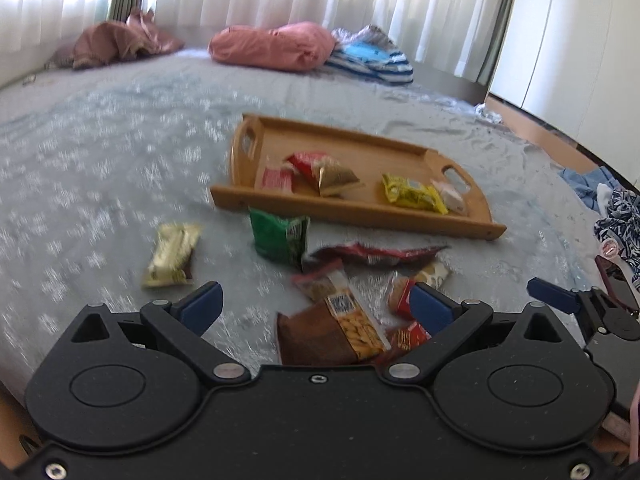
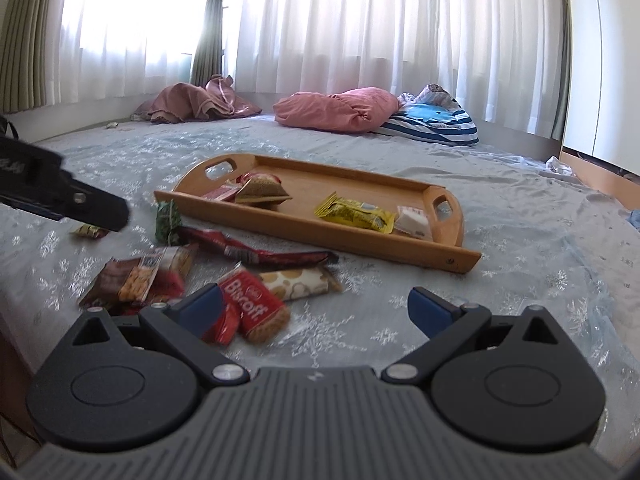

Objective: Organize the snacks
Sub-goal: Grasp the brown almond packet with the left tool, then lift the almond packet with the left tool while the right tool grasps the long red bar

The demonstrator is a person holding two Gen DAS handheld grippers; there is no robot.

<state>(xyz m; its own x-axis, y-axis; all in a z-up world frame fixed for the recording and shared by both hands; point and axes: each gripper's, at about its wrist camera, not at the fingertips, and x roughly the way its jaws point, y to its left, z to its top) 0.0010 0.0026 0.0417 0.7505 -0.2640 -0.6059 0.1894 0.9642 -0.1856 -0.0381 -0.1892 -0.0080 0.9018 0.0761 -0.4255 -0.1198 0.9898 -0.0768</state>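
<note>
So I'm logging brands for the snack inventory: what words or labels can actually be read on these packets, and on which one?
"Biscoff" on the red packet lying on the bedspread, seen in the right wrist view.
Cracker packet: a blue label, too blurred to read.
Yellow packet in the wooden tray: print too small to read.
Green packet and long red packet: print blurred, unreadable.

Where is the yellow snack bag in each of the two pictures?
Left wrist view: the yellow snack bag lies in the wooden tray, right of middle, near the right handle.
Right wrist view: the yellow snack bag lies in the wooden tray, right of middle, beside a white packet.
Shared landmark: the pink pillow at the far side of the bed, behind the tray.
</note>
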